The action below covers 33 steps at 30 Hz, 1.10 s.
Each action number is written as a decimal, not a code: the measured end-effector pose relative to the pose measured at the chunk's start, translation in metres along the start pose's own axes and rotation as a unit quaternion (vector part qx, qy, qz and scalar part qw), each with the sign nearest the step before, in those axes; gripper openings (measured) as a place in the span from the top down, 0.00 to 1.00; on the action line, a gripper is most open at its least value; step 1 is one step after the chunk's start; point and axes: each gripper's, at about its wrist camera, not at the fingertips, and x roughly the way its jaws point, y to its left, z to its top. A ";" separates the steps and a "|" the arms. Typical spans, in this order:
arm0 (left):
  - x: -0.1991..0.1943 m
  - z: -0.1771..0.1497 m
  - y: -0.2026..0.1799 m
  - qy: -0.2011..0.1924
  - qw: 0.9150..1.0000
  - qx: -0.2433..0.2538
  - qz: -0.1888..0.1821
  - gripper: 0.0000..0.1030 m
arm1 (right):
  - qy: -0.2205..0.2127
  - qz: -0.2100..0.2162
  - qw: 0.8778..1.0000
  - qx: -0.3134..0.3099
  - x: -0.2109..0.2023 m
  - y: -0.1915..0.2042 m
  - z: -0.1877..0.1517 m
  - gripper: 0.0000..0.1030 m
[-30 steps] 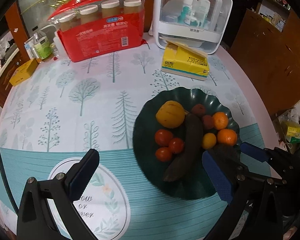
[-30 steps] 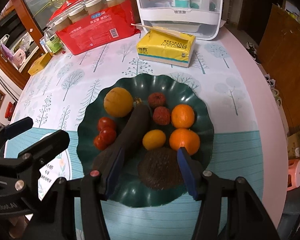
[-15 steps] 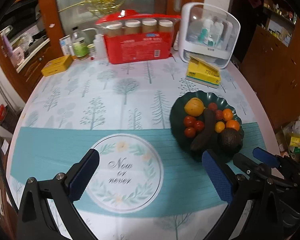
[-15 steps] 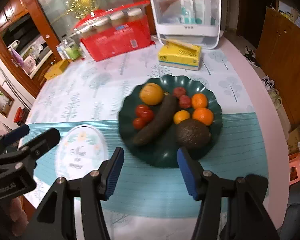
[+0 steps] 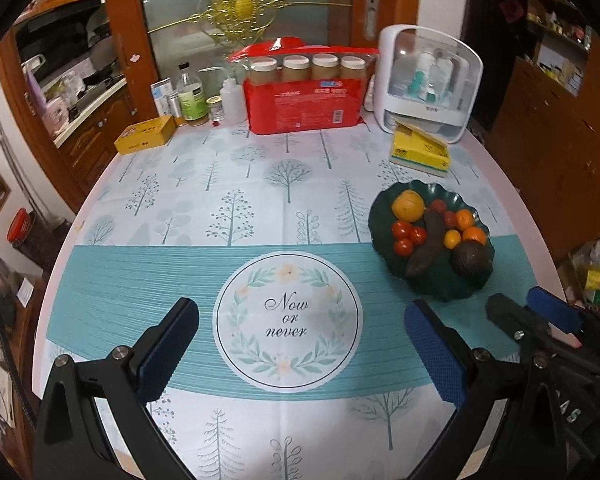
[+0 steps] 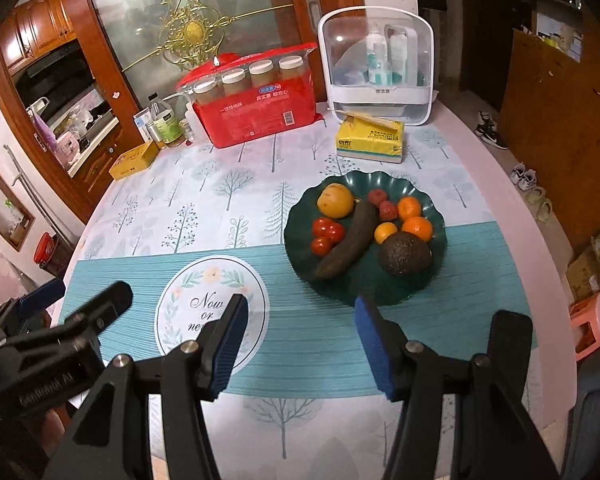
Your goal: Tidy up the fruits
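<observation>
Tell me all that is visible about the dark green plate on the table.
The dark green plate is round, with a scalloped, wavy rim, and looks glossy. It sits flat on the tablecloth, in front of the yellow tissue pack. It holds tomatoes, oranges, an avocado and other fruit. Neither gripper touches it.

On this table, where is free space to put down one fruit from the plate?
The widest bare cloth lies left of the green plate, from the "Now or never" circle up to the red cup pack. A narrow strip separates plate and yellow tissue pack. The back edge is crowded.
</observation>
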 end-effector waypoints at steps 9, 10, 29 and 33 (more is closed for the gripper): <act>-0.006 -0.005 0.006 -0.008 1.000 0.007 -0.012 0.01 | -0.003 -0.027 1.000 0.004 -0.007 0.012 -0.008 0.46; -0.006 -0.005 0.007 -0.008 1.000 0.007 -0.013 0.01 | -0.004 -0.028 1.000 0.005 -0.007 0.013 -0.008 0.46; 0.006 -0.009 0.019 0.014 1.000 0.001 -0.022 0.01 | -0.013 -0.042 0.999 0.000 -0.013 0.028 -0.012 0.46; 0.010 -0.012 0.025 0.020 0.999 -0.001 -0.025 0.01 | -0.012 -0.045 0.999 0.000 -0.012 0.029 -0.012 0.46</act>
